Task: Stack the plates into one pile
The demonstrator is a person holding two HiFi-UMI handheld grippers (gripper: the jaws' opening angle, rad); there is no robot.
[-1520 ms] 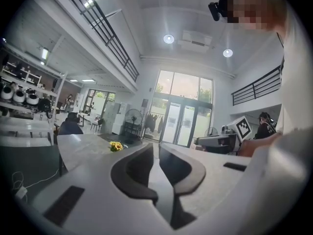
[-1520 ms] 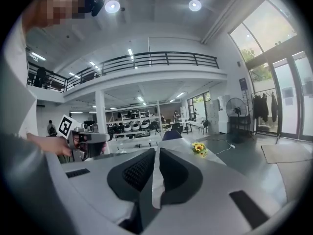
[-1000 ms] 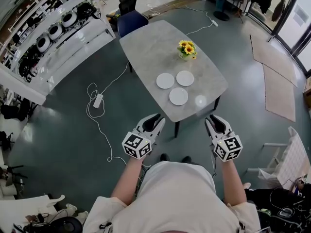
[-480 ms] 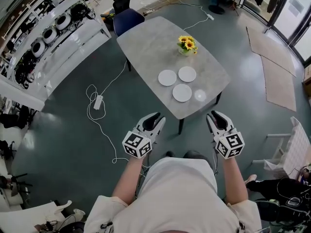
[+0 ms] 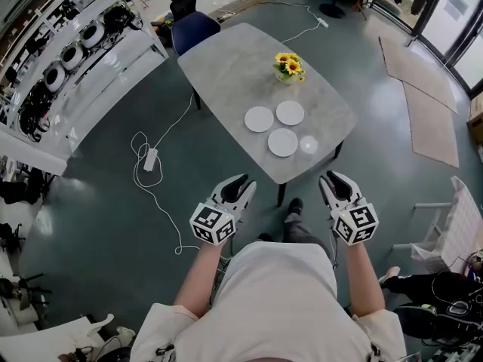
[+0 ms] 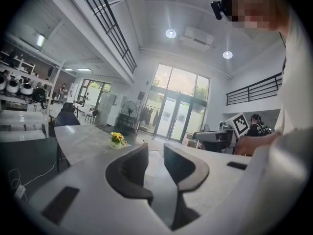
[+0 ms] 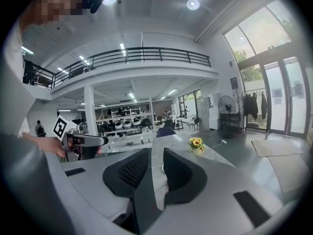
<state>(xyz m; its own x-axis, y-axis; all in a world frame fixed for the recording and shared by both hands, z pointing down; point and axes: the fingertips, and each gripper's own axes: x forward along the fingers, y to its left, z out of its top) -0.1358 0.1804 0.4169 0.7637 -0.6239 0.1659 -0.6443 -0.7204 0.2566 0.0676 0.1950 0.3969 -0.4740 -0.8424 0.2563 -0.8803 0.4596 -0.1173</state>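
Observation:
Three white plates lie apart on the grey table [image 5: 226,66]: one at the left [image 5: 259,118], one at the right [image 5: 290,112], one nearer me [image 5: 283,142]. Both grippers hang in front of my body, short of the table's near edge and well away from the plates. The left gripper [image 5: 241,181] [image 6: 155,148] is open; its jaws have just been opening a little, with nothing between them. The right gripper [image 5: 333,178] [image 7: 155,153] is open and empty too. Both point level toward the table.
A pot of sunflowers [image 5: 287,66] [image 6: 117,138] [image 7: 197,143] stands on the table behind the plates. A blue chair [image 5: 190,30] sits at the far end. White shelving [image 5: 83,51] runs along the left. A cable with a power strip [image 5: 151,159] lies on the floor.
I have stepped a little toward the table, and a foot now shows below its near edge. Both grippers keep their place in front of my body.

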